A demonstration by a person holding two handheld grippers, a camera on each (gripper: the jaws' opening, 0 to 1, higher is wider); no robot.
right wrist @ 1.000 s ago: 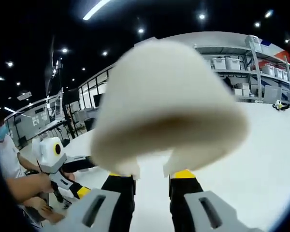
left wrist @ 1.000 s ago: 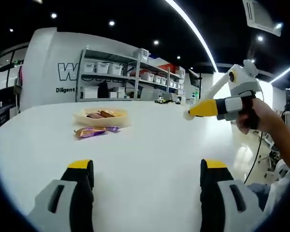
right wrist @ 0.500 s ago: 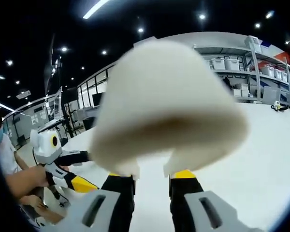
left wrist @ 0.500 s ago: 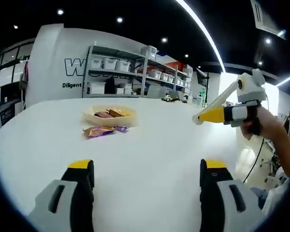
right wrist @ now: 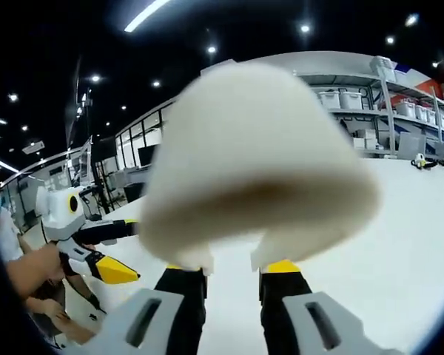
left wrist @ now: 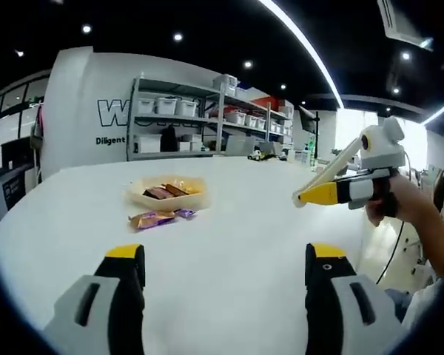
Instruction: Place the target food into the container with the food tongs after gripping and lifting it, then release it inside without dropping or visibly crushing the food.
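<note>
Two wrapped bars (left wrist: 157,218) lying centre-left beside tray (left wrist: 168,191); light, crushable, needing mid-length grip; right fingers (right wrist: 233,275) pinching tongs (right wrist: 259,163), left fingers (left wrist: 223,255) gaping empty.

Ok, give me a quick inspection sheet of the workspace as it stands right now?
Surface: white table, mostly bare.
Job's things: shallow container far on the table with wrapped bars inside; one purple-and-orange wrapped snack lying beside it; cream food tongs clamped in the right gripper, raised above the table.
Clutter: nothing seen.
Grippers: left gripper open, holding nothing; right gripper shut on the tongs.
Cables: dark cable hanging below the person's hand.
Surroundings: shelving with white bins, ceiling lights.
</note>
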